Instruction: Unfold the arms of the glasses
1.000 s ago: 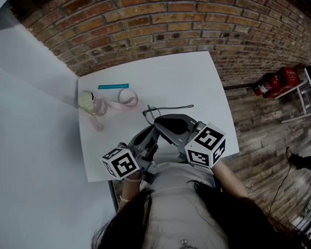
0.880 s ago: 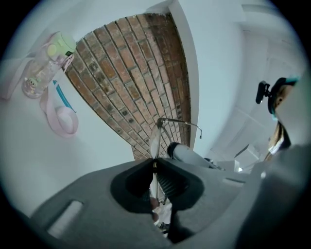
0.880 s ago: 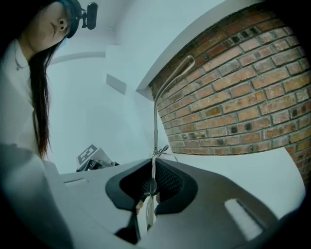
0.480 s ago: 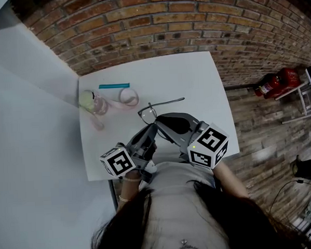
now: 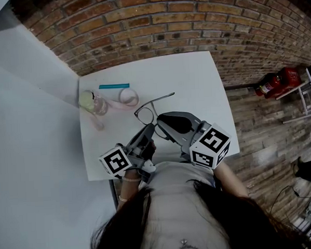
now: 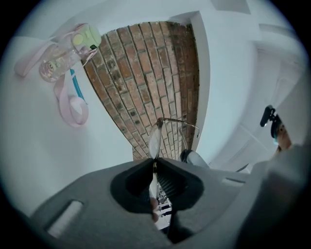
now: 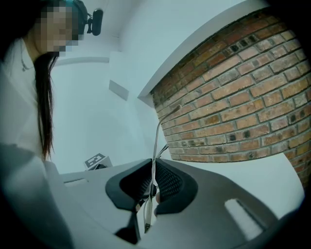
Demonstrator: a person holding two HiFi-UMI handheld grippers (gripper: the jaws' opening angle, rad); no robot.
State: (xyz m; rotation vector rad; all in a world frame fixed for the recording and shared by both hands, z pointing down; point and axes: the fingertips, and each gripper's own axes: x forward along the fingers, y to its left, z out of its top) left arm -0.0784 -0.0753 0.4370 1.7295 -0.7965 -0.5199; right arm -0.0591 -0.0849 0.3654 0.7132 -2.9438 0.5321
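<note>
Thin metal-framed glasses [image 5: 144, 114] are held above the white table [image 5: 194, 77], one lens facing left and one arm [image 5: 163, 98] sticking out toward the upper right. My left gripper [image 5: 148, 131] is shut on the frame from below; in the left gripper view the lens [image 6: 154, 141] rises out of the closed jaws [image 6: 154, 164]. My right gripper [image 5: 159, 121] sits just to the right and is shut on the glasses too. In the right gripper view the thin arm [image 7: 156, 133] runs up from between its jaws [image 7: 153, 168].
A clear pink bottle with a green lid [image 5: 92, 103], its pink strap [image 5: 127, 97] and a teal stick [image 5: 113, 86] lie at the table's far left. A brick wall [image 5: 166, 22] runs behind the table. A red fire extinguisher [image 5: 275, 81] lies on the floor to the right.
The glasses have shifted slightly left and turned. The free arm swung from lying level toward the right to pointing up and right. Both grippers kept their hold.
</note>
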